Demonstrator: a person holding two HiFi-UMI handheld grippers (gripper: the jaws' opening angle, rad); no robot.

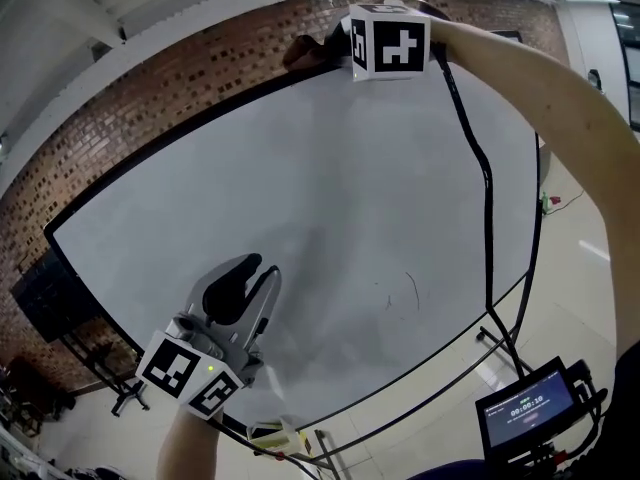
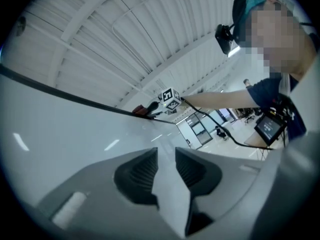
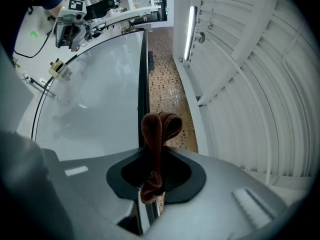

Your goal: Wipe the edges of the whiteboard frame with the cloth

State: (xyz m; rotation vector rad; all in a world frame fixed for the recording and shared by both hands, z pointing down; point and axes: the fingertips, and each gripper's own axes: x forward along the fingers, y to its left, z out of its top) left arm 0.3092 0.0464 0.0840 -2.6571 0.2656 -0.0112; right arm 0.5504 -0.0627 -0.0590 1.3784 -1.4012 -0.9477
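Wiping frame [image 3: 143,74] edge: right fingers [image 3: 180,174] clamped on cloth [image 3: 156,134], frame just beyond. Left fingers [image 2: 137,176] slightly apart, empty. Next: press, slide along edge.

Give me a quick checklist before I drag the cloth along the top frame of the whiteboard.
1. Grip: the right gripper clamps the cloth: ok.
2. Aim: the cloth sits in line with the black frame: ok.
3. Pressure of the cloth on the frame: cannot tell.
4. Spare hand: the left gripper is empty, jaws slightly apart, away from the top frame: ok.
5. The cable hangs across the whiteboard: not ok, it could snag.
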